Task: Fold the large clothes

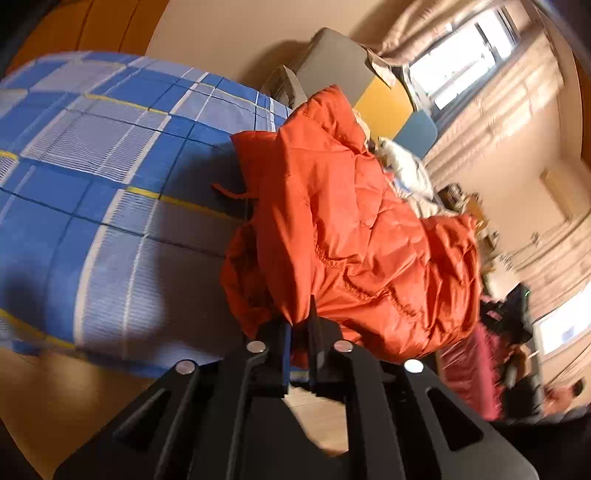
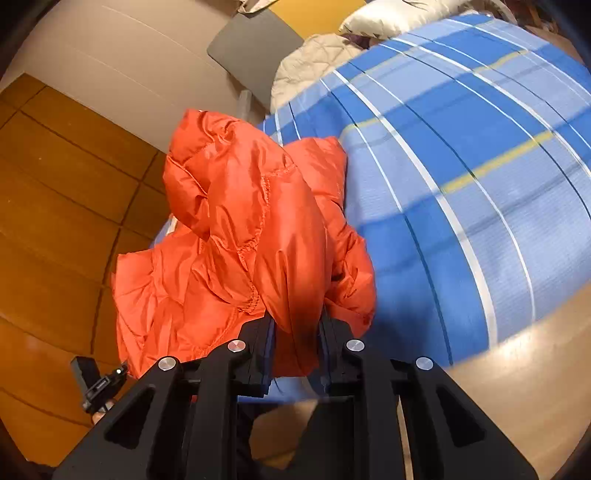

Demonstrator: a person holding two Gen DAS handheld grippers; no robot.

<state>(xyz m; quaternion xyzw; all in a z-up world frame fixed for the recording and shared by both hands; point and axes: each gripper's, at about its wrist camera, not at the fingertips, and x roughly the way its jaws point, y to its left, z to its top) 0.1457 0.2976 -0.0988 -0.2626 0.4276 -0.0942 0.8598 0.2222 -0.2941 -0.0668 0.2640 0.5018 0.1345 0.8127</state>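
An orange puffer jacket (image 1: 351,229) hangs bunched over the edge of a bed with a blue plaid sheet (image 1: 96,155). My left gripper (image 1: 299,325) is shut on a fold of the jacket's edge, holding it up. In the right wrist view the same jacket (image 2: 236,229) droops in front of the bed sheet (image 2: 461,184). My right gripper (image 2: 295,328) is shut on a thick fold of the jacket between its fingers. The jacket hangs between the two grippers, partly lifted off the bed.
A grey and yellow headboard (image 1: 340,62) and beige pillows (image 2: 391,14) lie at the bed's far end. Wooden floor (image 2: 55,206) runs beside the bed. A curtained window (image 1: 465,55) and clutter (image 1: 509,325) stand to the right. The other gripper's body (image 2: 99,384) shows low left.
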